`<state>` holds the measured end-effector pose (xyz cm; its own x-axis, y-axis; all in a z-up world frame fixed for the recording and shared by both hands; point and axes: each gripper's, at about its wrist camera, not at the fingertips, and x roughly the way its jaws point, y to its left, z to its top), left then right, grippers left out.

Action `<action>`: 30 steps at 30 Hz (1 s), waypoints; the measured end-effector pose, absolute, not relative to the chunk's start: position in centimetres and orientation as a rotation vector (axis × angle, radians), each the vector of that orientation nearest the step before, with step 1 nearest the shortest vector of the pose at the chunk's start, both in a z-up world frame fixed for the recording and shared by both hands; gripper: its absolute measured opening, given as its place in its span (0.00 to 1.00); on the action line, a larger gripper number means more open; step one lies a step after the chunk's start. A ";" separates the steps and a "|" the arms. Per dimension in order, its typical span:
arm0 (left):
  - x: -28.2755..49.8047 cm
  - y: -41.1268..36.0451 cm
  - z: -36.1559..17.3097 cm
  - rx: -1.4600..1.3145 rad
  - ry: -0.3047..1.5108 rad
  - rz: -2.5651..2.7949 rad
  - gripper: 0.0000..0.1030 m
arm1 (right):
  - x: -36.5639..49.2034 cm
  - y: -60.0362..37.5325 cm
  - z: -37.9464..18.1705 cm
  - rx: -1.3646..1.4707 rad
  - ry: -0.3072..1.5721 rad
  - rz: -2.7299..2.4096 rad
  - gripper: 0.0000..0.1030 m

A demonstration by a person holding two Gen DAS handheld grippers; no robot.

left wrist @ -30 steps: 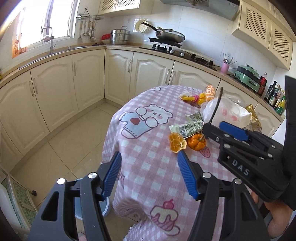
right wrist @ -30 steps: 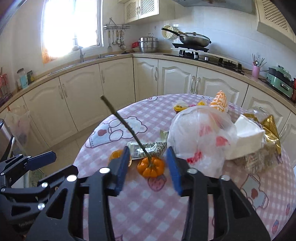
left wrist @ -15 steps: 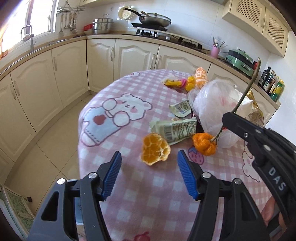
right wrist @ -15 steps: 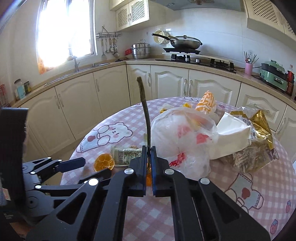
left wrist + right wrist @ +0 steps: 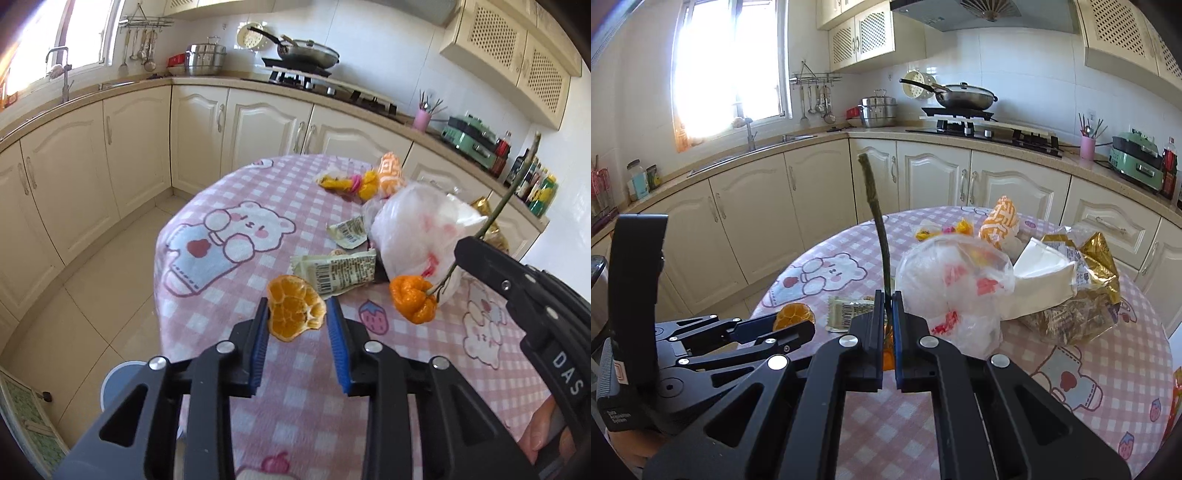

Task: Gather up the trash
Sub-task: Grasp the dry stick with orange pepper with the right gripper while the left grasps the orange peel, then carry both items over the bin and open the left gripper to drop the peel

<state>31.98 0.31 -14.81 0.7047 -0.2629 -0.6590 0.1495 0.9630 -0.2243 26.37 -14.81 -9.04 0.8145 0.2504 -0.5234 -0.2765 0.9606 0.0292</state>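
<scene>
2 grippers work over a round worktop [image 5: 229, 280] draped in pink checked cloth. The left gripper [image 5: 297, 317] has its blue-padded fingers [image 5: 334, 328] closing around an orange peel [image 5: 295, 314], which sits between them at the near edge of the cloth; whether the pads press it already, I cannot tell. The right gripper [image 5: 885, 306] has its fingers pressed together, pinching a long thin stem [image 5: 877, 221] low down. The stem rises tilted above the fingers, and a small orange fruit [image 5: 413, 299] hangs at its lower end, just above the cloth in the left wrist view.

Just beyond the peel lies a pale printed wrapper [image 5: 336, 275], with 1 smaller torn wrapper [image 5: 349, 232] further back. A crumpled clear plastic bag [image 5: 953, 280] with red marks stands beside them, next to white folded paper [image 5: 1045, 273] and a gold foil packet [image 5: 1086, 284]. Yellow and pink scraps [image 5: 351, 182] and an orange-and-white wrapper [image 5: 999, 219] lie at the far side.
</scene>
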 end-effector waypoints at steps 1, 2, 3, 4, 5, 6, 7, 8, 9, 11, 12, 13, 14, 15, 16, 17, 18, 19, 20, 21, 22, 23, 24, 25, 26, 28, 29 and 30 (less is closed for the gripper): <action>31.5 0.7 -14.5 -0.166 0.746 -0.230 0.29 | 26.0 -14.5 -8.7 -0.050 0.547 0.290 0.03; 30.9 1.2 -14.2 -0.171 0.735 -0.230 0.29 | 25.7 -14.2 -8.4 -0.051 0.545 0.297 0.03; 30.4 1.7 -14.0 -0.174 0.727 -0.226 0.29 | 25.4 -13.8 -8.1 -0.055 0.540 0.306 0.03; 30.0 2.2 -13.7 -0.180 0.721 -0.219 0.29 | 25.1 -13.5 -7.9 -0.058 0.537 0.311 0.03; 29.4 2.9 -13.6 -0.188 0.714 -0.210 0.29 | 24.8 -12.9 -7.7 -0.065 0.533 0.321 0.03; 28.7 3.8 -13.5 -0.200 0.706 -0.200 0.29 | 24.5 -12.2 -7.5 -0.070 0.531 0.333 0.03; 28.1 4.7 -13.4 -0.213 0.700 -0.190 0.29 | 24.2 -11.4 -7.4 -0.076 0.531 0.348 0.03; 27.6 5.7 -13.3 -0.222 0.696 -0.180 0.29 | 24.0 -10.7 -7.4 -0.081 0.533 0.360 0.03; 27.0 6.6 -13.4 -0.228 0.694 -0.163 0.29 | 23.9 -9.8 -7.5 -0.085 0.537 0.369 0.03; 26.0 8.9 -13.6 -0.245 0.691 -0.123 0.29 | 23.6 -7.9 -7.6 -0.099 0.543 0.424 0.03; 25.5 10.1 -13.8 -0.259 0.691 -0.107 0.29 | 23.5 -6.7 -7.7 -0.106 0.547 0.445 0.03; 25.1 10.9 -14.0 -0.268 0.693 -0.095 0.29 | 23.4 -5.4 -7.9 -0.114 0.553 0.469 0.03; 24.6 12.4 -14.4 -0.283 0.698 -0.066 0.29 | 23.3 -4.5 -8.1 -0.120 0.557 0.486 0.03; 24.3 13.3 -14.6 -0.291 0.702 -0.047 0.29 | 23.2 -3.4 -8.4 -0.128 0.564 0.508 0.03; 23.9 14.6 -15.1 -0.304 0.709 -0.020 0.29 | 23.2 -2.0 -8.8 -0.136 0.577 0.535 0.03; 23.5 15.6 -15.6 -0.317 0.715 -0.004 0.29 | 23.3 -0.8 -9.3 -0.143 0.590 0.557 0.03; 23.3 16.7 -16.2 -0.330 0.725 0.012 0.29 | 23.4 0.2 -9.7 -0.149 0.601 0.576 0.03; 23.1 17.5 -16.7 -0.338 0.732 0.026 0.29 | 23.3 1.5 -10.2 -0.157 0.614 0.597 0.03; 22.9 18.7 -17.4 -0.346 0.743 0.049 0.29 | 23.3 2.5 -10.7 -0.165 0.625 0.610 0.03; 22.8 19.6 -18.1 -0.355 0.753 0.069 0.29 | 23.5 3.6 -11.3 -0.173 0.640 0.627 0.03; 22.7 20.6 -18.7 -0.370 0.763 0.087 0.29 | 23.7 4.8 -12.1 -0.181 0.658 0.644 0.03; 22.7 21.3 -19.3 -0.383 0.770 0.098 0.29 | 23.7 5.7 -12.7 -0.187 0.671 0.654 0.03; 22.8 22.0 -20.0 -0.394 0.779 0.107 0.29 | 24.0 6.8 -13.6 -0.196 0.693 0.665 0.03; 22.9 22.8 -20.8 -0.400 0.792 0.126 0.29 | 24.0 7.4 -14.2 -0.201 0.704 0.672 0.03; 23.1 23.4 -21.3 -0.406 0.800 0.138 0.29 | 24.2 8.3 -14.9 -0.206 0.718 0.679 0.03; 23.6 24.4 -22.5 -0.422 0.817 0.149 0.29 | 24.9 9.9 -16.5 -0.219 0.754 0.687 0.03; 23.9 25.0 -23.2 -0.432 0.825 0.157 0.30 | 25.2 10.5 -17.0 -0.220 0.767 0.690 0.03; 24.1 25.5 -23.6 -0.434 0.831 0.169 0.30 | 25.6 10.9 -17.6 -0.221 0.778 0.690 0.03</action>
<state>24.12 25.49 -23.64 0.6672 -0.0227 -0.7445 -0.3113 0.8996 -0.3064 25.58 10.88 -17.57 0.5087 0.4889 -0.7087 -0.6454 0.7614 0.0619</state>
